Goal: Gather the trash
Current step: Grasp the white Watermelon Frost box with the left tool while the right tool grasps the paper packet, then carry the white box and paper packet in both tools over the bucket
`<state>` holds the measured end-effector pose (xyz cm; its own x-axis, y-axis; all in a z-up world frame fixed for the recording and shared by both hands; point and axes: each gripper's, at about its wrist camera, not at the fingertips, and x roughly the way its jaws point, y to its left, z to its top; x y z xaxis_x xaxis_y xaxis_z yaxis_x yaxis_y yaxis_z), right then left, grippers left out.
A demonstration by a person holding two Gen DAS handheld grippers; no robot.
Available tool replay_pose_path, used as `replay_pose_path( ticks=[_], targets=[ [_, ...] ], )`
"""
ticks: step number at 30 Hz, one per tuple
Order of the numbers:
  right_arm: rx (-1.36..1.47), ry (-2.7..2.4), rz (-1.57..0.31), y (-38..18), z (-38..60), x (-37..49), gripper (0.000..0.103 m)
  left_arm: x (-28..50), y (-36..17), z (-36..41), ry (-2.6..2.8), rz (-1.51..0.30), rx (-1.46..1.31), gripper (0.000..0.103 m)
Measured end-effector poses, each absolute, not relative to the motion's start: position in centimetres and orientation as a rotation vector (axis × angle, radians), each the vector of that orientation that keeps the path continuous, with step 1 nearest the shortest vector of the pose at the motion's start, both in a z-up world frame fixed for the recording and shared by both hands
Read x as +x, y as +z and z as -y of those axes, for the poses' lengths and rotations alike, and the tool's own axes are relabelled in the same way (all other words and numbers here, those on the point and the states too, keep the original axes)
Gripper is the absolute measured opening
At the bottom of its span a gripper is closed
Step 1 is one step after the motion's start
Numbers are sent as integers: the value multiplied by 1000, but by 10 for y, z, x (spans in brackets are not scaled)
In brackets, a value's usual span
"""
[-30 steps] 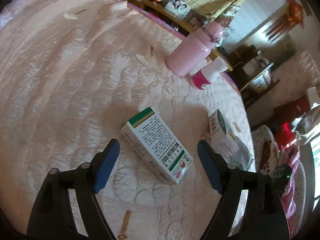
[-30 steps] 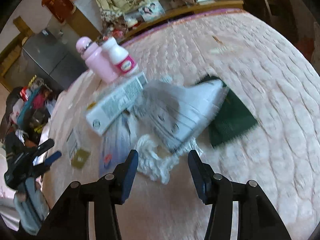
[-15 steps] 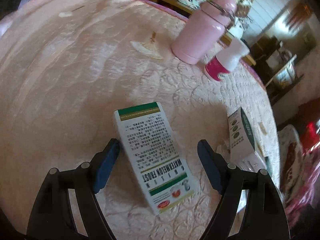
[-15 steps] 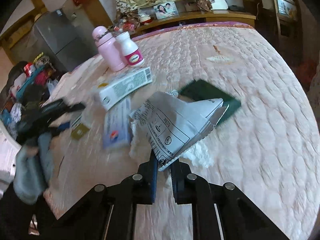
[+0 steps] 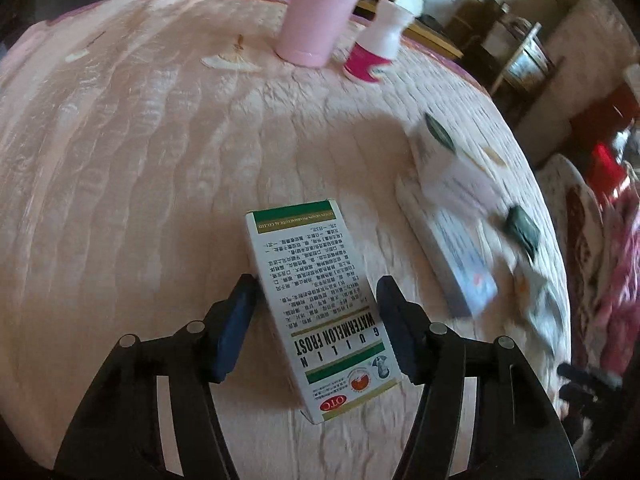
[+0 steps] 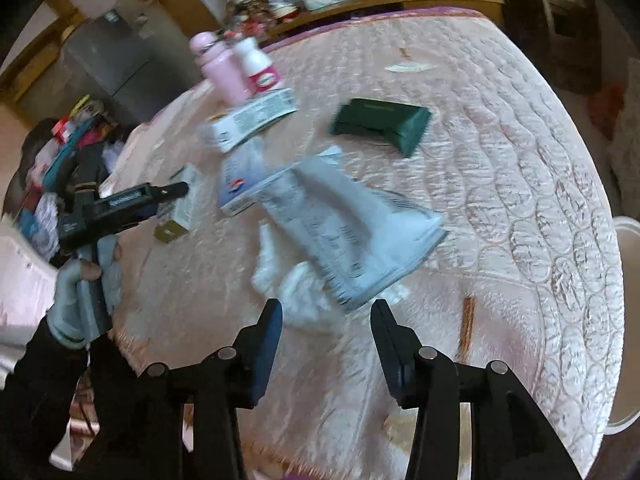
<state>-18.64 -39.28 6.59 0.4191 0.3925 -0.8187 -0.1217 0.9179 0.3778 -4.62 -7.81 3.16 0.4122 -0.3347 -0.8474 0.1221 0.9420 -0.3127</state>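
Note:
A white and green carton printed WATERMELON FROST lies on the pink quilted bed. My left gripper straddles it. Its jaws are closing, and both blue pads touch the carton's long sides. In the right wrist view a printed paper leaflet hangs blurred just ahead of my right gripper. That gripper's jaws are opening and nothing is between them. A white tissue wad lies under the leaflet. The left gripper and its gloved hand show at that view's left edge.
A pink flask and a white bottle with a magenta label stand at the far side. A second small carton, a flat blue-white pack and a dark green case lie mid-bed. A white round rim shows past the bed's right edge.
My left gripper moved in over the carton and its jaws narrowed onto it. My right gripper pinched and lifted the leaflet, then spread its jaws, and the leaflet came free.

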Motion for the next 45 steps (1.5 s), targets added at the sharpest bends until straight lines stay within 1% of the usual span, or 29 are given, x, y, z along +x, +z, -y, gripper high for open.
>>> replay_pose_path(
  ticks=[4, 5, 7, 8, 9, 14, 15, 16, 18, 20, 22, 29, 36, 45],
  targets=[
    [229, 380, -1060, 86, 389, -195, 45, -70, 36, 81, -340, -1125, -214, 60],
    [209, 371, -1039, 91, 389, -191, 48, -74, 38, 83, -353, -1127, -215, 60],
    [164, 350, -1006, 94, 382, -177, 67, -82, 42, 87, -378, -1124, -221, 60],
    [138, 333, -1001, 91, 380, -167, 83, -88, 46, 90, -391, -1119, -222, 60],
    [104, 309, -1016, 85, 377, -155, 86, -92, 49, 94, -404, -1115, -218, 60],
    [-9, 304, -1122, 51, 366, -111, 86, -105, 59, 115, -453, -1116, -190, 60],
    [-20, 295, -1139, 43, 367, -106, 84, -107, 60, 120, -463, -1119, -184, 60],
    [-22, 283, -1143, 38, 368, -103, 78, -108, 61, 124, -470, -1119, -179, 60],
    [45, 285, -1097, 38, 378, -104, 60, -112, 66, 134, -489, -1114, -168, 60],
    [147, 286, -1066, 48, 392, -111, 59, -115, 71, 141, -506, -1104, -163, 60],
    [190, 290, -1018, 62, 403, -120, 59, -117, 77, 150, -530, -1093, -162, 60],
    [188, 235, -940, 96, 426, -160, 58, -124, 96, 193, -620, -1065, -165, 60],
    [226, 148, -922, 109, 468, -198, 59, -137, 110, 256, -719, -1037, -101, 60],
    [291, -30, -914, 111, 549, -243, 59, -153, 111, 345, -813, -1023, 2, 60]
  ],
)
